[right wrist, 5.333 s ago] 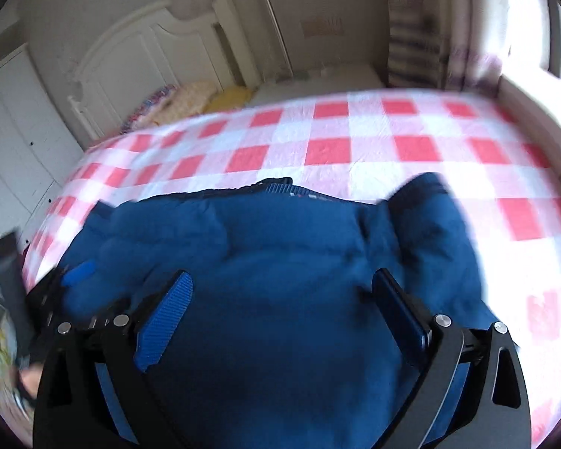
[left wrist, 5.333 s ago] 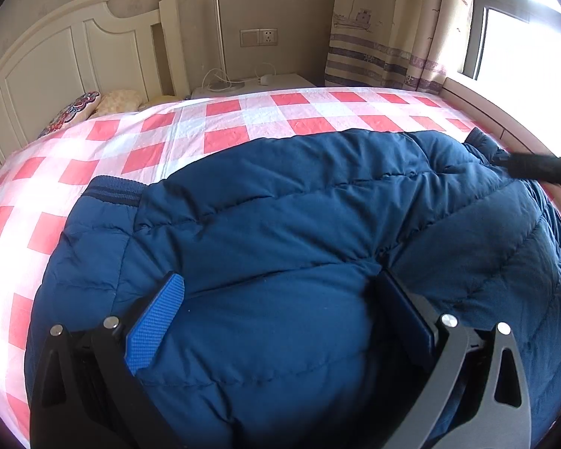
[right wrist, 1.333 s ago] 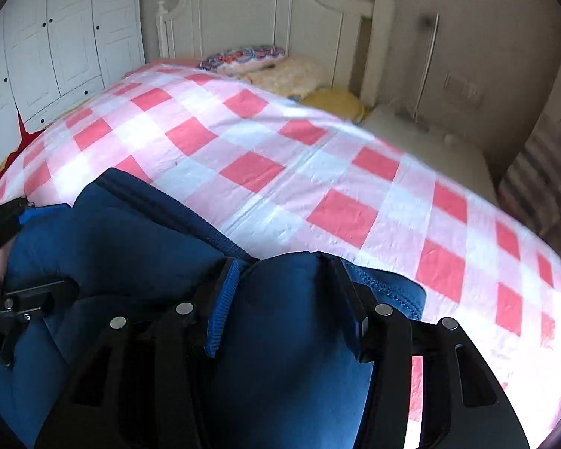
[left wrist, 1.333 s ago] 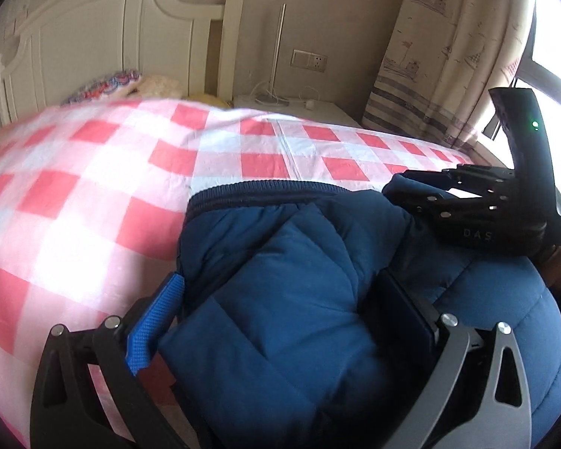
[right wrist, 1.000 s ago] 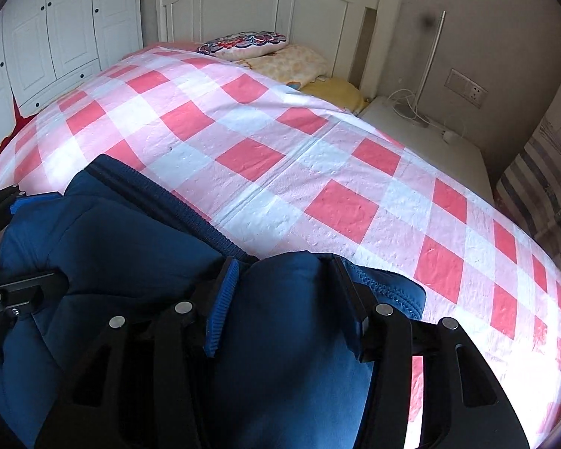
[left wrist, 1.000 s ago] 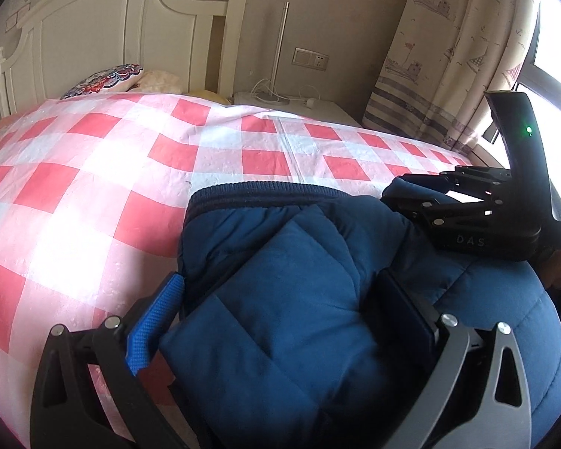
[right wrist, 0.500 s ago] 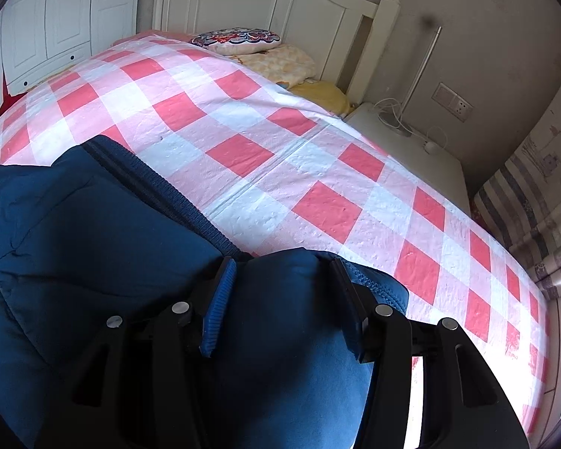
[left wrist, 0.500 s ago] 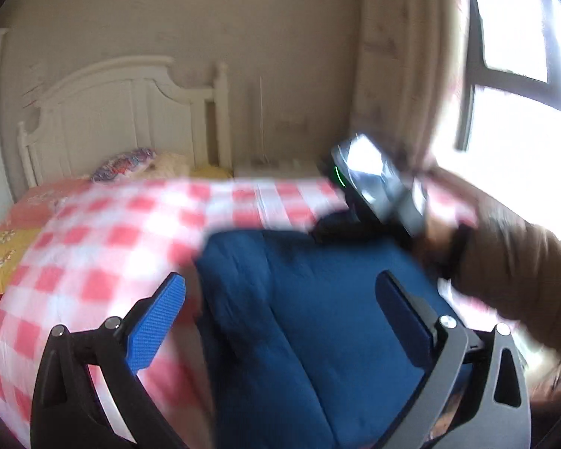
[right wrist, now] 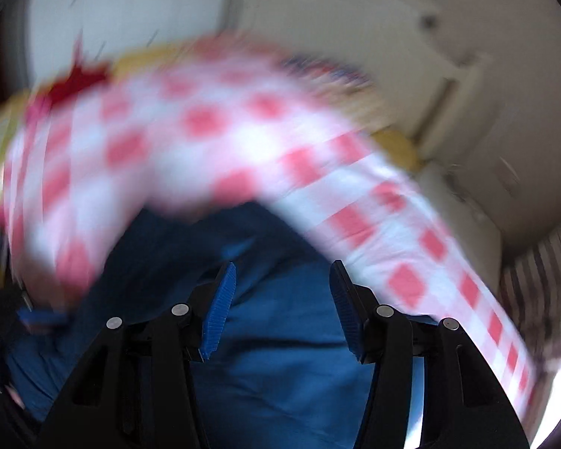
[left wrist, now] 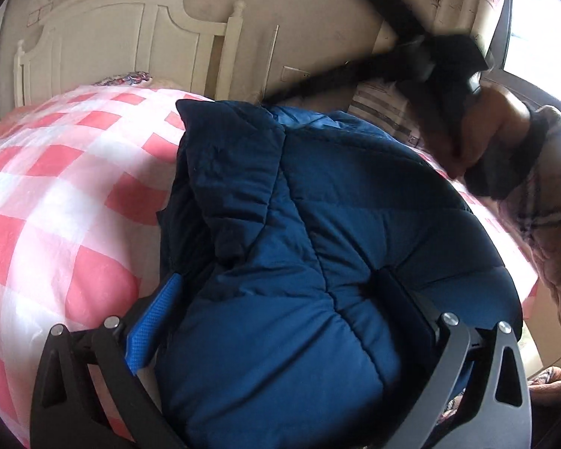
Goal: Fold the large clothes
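The right gripper [right wrist: 282, 265] had just come away from the blue padded jacket [left wrist: 318, 224]. A moment earlier a fold of it bulged between the jaws, but now they stood partly apart with the blue pads bare and the cloth lying beyond them. That view was smeared by the swing. The fold it carried looked laid down, so I judged this fold done and the next grip due. The left gripper [left wrist: 280, 278] stood wide, as it had before, with the thick jacket bulging up between its fingers. It seemed to press the bundle down rather than pinch it. The jacket lay folded at the near edge of the checked bed cover [left wrist: 56, 187]. I counted one jacket, two grippers, one bed, one white headboard [left wrist: 104, 33] and one patterned pillow [left wrist: 127, 76]
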